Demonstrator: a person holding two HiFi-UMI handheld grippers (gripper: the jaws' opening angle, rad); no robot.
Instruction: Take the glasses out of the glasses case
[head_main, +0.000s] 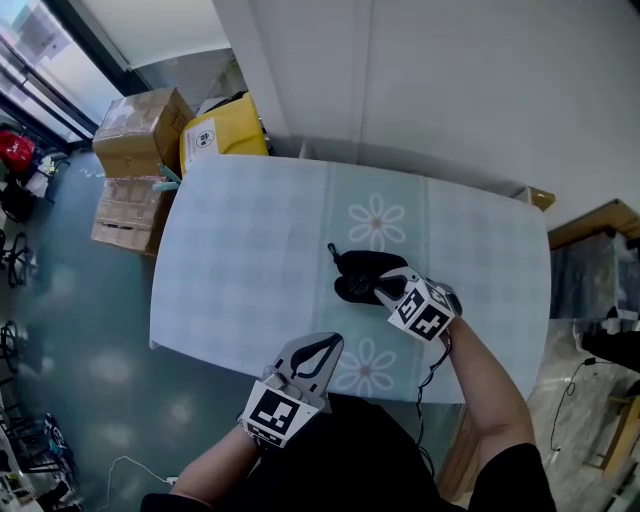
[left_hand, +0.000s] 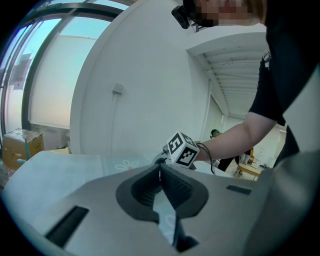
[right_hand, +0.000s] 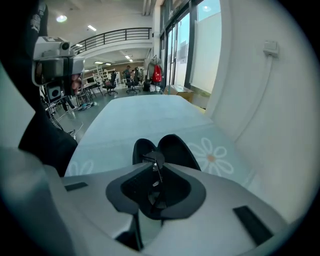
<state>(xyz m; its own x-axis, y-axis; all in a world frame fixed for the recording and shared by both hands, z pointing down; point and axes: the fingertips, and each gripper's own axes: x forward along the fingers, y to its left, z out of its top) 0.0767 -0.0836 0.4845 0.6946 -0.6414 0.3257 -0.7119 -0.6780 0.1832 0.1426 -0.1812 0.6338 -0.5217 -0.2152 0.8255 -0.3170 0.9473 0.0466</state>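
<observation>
The right claw (right_hand: 156, 169) is clenched on the glasses (right_hand: 156, 156) at the open black case (head_main: 360, 268) on the counter (head_main: 250, 250), seemingly to lift them out, while the left claw (head_main: 318, 352) hovers pinched together and empty nearby.

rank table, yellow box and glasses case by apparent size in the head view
1. table
2. yellow box
3. glasses case, looks close to the box in size and is partly covered

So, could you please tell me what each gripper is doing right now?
Left gripper: closed, empty.
Right gripper: closed on the glasses, by the open glasses case.
</observation>
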